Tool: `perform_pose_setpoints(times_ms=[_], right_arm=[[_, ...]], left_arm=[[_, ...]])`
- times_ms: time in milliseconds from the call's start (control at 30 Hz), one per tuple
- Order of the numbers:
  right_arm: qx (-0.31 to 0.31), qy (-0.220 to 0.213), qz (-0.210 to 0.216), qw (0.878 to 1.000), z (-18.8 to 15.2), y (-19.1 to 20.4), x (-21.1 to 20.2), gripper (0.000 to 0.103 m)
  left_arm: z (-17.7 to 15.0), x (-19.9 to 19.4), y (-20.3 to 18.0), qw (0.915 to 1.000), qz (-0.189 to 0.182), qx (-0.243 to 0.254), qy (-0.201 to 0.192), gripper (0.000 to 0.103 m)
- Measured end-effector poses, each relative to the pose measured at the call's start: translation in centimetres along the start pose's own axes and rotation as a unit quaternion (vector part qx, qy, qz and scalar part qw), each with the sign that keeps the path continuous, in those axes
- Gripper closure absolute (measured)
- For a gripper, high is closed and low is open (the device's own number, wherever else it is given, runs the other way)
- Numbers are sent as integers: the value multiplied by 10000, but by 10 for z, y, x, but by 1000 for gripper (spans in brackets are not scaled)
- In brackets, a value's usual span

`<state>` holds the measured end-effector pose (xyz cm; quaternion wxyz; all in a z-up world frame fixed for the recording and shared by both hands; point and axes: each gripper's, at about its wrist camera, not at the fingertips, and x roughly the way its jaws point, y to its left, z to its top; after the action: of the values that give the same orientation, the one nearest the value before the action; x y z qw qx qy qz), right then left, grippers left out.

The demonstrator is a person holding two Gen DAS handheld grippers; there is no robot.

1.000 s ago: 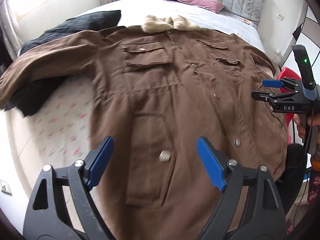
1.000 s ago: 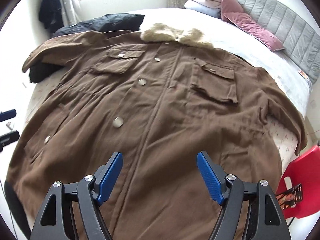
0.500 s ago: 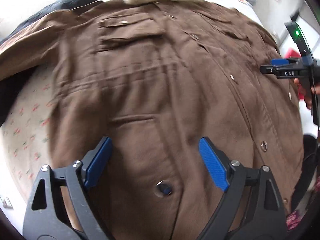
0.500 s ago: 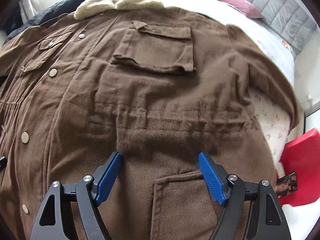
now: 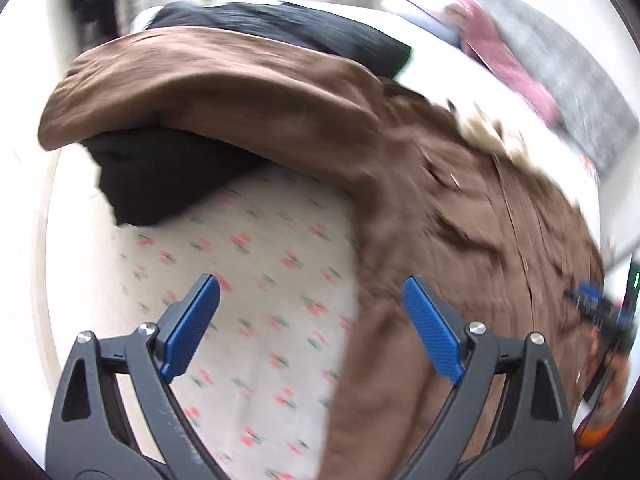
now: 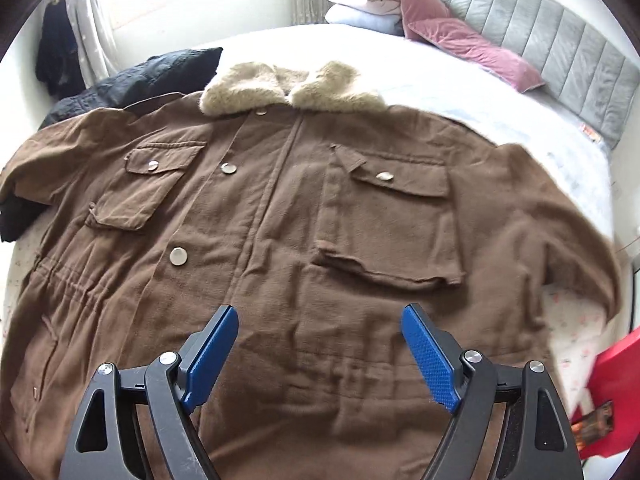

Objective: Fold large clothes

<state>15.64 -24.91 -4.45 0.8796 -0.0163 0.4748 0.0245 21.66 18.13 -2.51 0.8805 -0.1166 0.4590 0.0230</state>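
Observation:
A large brown coat (image 6: 280, 240) with a beige fur collar (image 6: 288, 84) lies face up, spread flat on the bed. My right gripper (image 6: 320, 344) is open and empty above the coat's waist. My left gripper (image 5: 312, 320) is open and empty above the flowered sheet (image 5: 240, 280), at the coat's left side (image 5: 460, 240) below its left sleeve (image 5: 200, 92). The left wrist view is blurred. The right gripper shows at that view's right edge (image 5: 600, 312).
A black garment (image 5: 168, 176) lies under the left sleeve and along the bed's far left (image 6: 132, 80). Pink and white pillows (image 6: 440, 28) lean on a grey headboard (image 6: 560, 52). A red object (image 6: 612, 392) stands off the bed's right side.
My left gripper has swung left, from over the coat's lower front to over the sheet beside the left sleeve. My right gripper has pulled back and now faces the chest and collar.

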Motion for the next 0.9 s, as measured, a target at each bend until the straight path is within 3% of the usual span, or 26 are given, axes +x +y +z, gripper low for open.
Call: perform_pose_setpoints(times_ms=[100, 167, 400, 500, 567, 600, 667, 733, 800, 900], right_arm=[[-50, -37, 13, 10000, 2, 4, 6, 18], [-29, -5, 93, 10000, 1, 6, 10, 18], [-211, 66, 74, 9997, 5, 15, 21, 18], [-208, 89, 28, 9997, 6, 15, 24, 18], [-186, 94, 50, 9998, 6, 14, 25, 18], [-183, 94, 46, 9998, 6, 14, 25, 18], [-193, 94, 32, 9998, 6, 14, 26, 18], [-200, 98, 26, 9997, 7, 14, 27, 18], [-189, 89, 36, 9998, 7, 13, 27, 18], [-156, 69, 52, 9998, 9, 11, 27, 18]], left_arm=[[16, 1, 40, 9975, -231, -646, -156, 10], [25, 2, 69, 9909, -476, -1224, -311, 10], [48, 4, 139, 9561, -862, -2606, -1026, 11], [56, 10, 151, 9499, -701, -2811, -1171, 12], [62, 18, 162, 9435, -499, -3030, -1243, 17], [63, 19, 168, 9395, -401, -3147, -1290, 25], [65, 16, 183, 9300, -139, -3355, -1496, 54], [70, 10, 186, 9229, 5, -3491, -1624, 90], [77, -7, 173, 9246, 158, -3283, -1923, 98], [95, -40, 138, 9322, 319, -2675, -2419, 99]])
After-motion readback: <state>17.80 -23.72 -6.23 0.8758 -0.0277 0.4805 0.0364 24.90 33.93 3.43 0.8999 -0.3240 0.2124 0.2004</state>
